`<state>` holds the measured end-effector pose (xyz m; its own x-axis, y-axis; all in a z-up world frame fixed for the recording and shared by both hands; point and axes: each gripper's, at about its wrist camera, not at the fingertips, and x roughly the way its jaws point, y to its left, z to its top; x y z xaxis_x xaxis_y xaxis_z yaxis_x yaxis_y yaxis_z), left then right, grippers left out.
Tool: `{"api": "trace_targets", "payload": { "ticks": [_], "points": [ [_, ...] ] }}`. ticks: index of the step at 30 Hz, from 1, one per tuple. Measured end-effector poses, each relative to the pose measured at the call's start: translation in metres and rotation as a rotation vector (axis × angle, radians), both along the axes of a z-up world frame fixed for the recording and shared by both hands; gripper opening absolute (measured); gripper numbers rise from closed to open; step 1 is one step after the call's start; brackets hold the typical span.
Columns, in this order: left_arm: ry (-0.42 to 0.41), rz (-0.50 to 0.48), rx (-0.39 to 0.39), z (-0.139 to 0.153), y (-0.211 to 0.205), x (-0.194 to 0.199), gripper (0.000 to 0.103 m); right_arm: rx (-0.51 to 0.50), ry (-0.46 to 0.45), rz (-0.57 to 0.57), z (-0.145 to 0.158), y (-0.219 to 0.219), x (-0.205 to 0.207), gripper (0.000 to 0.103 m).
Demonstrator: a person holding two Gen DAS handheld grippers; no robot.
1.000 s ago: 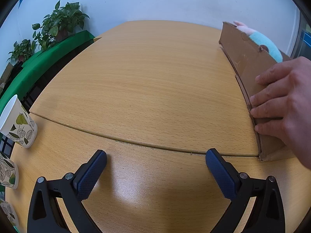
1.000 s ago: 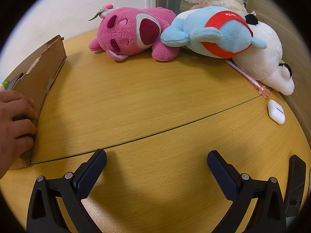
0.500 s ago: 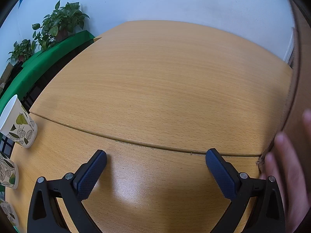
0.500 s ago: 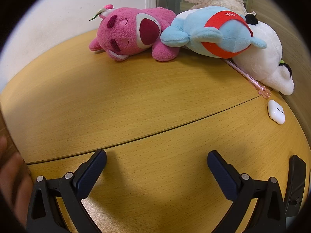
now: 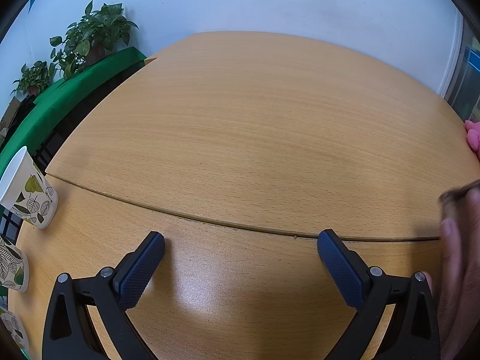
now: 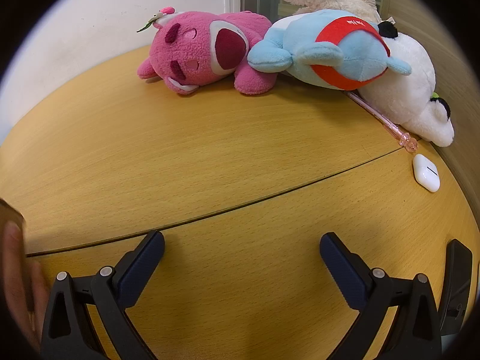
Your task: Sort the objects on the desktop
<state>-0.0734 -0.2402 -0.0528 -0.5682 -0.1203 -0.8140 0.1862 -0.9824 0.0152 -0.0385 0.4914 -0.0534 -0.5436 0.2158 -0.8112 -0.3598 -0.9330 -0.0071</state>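
Note:
A pink plush bear [image 6: 207, 54], a blue plush with a red band [image 6: 336, 54] and a white plush [image 6: 411, 99] lie in a row at the far side of the wooden table [image 6: 210, 156]. A pink pen [image 6: 387, 123] and a white earbud case [image 6: 426, 172] lie at the right. My right gripper [image 6: 241, 255] rests open over bare wood, well short of the toys. My left gripper [image 5: 240, 252] is open over bare table [image 5: 255, 138] too. A sliver of the pink plush [image 5: 473, 136] shows at the right edge.
Leaf-print paper cups [image 5: 28, 189] stand at the left edge of the left wrist view, with potted plants [image 5: 90, 36] on a green ledge behind. A blurred hand [image 5: 459, 258] is at that view's right edge and another blurred hand [image 6: 18, 276] at the right wrist view's left edge. A black object [image 6: 457, 285] stands at the right.
The cardboard box that a hand held between the two views has been lifted away and is gone from both. The hand has dropped towards the near edge. Both grippers stayed still.

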Motion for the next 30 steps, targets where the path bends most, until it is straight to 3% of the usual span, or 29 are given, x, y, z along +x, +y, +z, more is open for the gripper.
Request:
{"api": "trace_targets", "payload": {
  "ticks": [30],
  "points": [
    [0.001,0.0,-0.001,0.0007,-0.0004,-0.0004,0.103,0.0,0.001,0.0,0.0,-0.0009,0.0025,0.103]
  ]
}}
